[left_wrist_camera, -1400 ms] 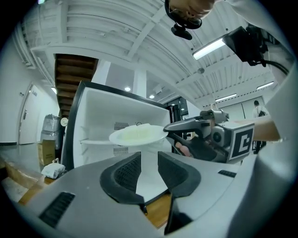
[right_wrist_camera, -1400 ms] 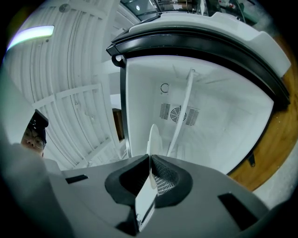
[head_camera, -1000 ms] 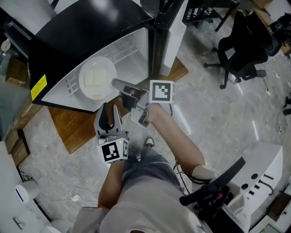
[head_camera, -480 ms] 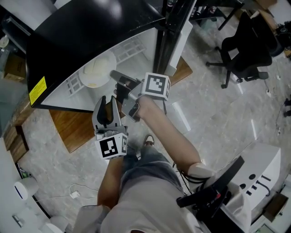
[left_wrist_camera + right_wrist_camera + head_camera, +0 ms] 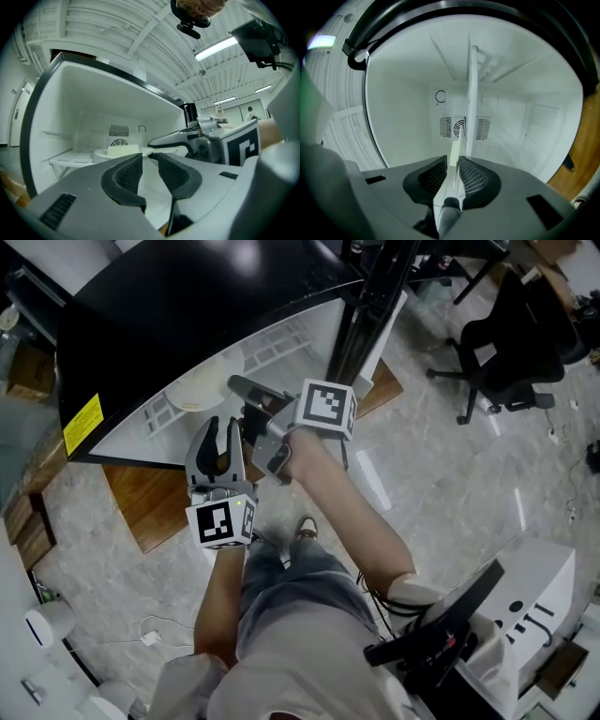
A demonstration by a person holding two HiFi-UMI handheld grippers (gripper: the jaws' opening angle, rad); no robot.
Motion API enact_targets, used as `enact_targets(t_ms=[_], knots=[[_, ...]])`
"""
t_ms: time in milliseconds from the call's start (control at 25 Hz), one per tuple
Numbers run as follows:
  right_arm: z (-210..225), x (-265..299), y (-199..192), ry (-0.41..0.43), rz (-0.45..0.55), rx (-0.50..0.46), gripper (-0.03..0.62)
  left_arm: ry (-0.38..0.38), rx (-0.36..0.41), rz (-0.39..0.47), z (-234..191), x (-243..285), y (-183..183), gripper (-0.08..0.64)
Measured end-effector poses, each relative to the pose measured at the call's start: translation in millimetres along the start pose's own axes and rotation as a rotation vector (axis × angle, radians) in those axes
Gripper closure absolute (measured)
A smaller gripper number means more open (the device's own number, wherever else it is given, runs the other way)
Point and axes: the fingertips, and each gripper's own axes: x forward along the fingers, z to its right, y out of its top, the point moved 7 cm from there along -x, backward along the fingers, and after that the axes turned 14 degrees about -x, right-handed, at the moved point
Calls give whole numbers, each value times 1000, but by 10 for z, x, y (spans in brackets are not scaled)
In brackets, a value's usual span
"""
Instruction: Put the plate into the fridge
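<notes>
The right gripper [image 5: 451, 161] has its 2 jaws clamped on the rim of the plate [image 5: 99, 153], which its own view shows edge-on as a thin white line running between the meshed pads. On the plate lies a pale block [image 5: 123, 150]. The gripper reaches in through the open front of the fridge [image 5: 169, 315] and holds the plate inside the white compartment, level and just over a white shelf [image 5: 69, 158]; whether the plate touches the shelf cannot be told. Behind the plate, the back wall carries a slotted vent [image 5: 464, 126] with a round fan grille. The left gripper [image 5: 221, 429] hovers outside the fridge, just beside the right one and nearer the person, pointing toward the opening; its 2 jaws stand apart with nothing between them. In the head view the fridge shows a black outer side with a yellow sticker [image 5: 82, 424] near its corner, and only a sliver of the plate is visible under that black edge. The fridge stands on a wooden board [image 5: 150, 507] laid on a grey stone-patterned floor [image 5: 469, 474]. A black office chair [image 5: 511, 343] stands well apart to the right.
</notes>
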Motion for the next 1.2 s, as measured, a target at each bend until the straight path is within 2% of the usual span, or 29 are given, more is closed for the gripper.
enact_targets(t_ms=[240, 440, 520, 600, 680, 760, 880, 1040, 1200], knots=[[-47, -13, 60, -1, -36, -69, 494, 9, 22, -3, -121, 199, 10, 459], [-109, -110, 30, -7, -73, -182, 494, 34, 5, -7, -224, 335, 29, 459], [-163, -152, 3, -35, -98, -299, 494, 37, 6, -13, -245, 383, 34, 459], [-219, -196, -20, -90, -127, -467, 494, 36, 13, -18, -257, 429, 45, 459], [-298, -239, -41, -144, -157, -653, 494, 28, 21, -26, -238, 467, 45, 497], [-407, -273, -54, -168, -179, -803, 495, 22, 18, -30, -207, 484, 42, 504], [-568, -331, -80, -182, -196, -966, 494, 37, -13, -4, -192, 400, 105, 503], [-759, -467, -216, -247, -193, -1205, 494, 64, -30, 37, -74, 107, 232, 503], [-943, -644, -472, -281, -155, -1355, 495, 109, -21, 25, 72, -277, 257, 503]])
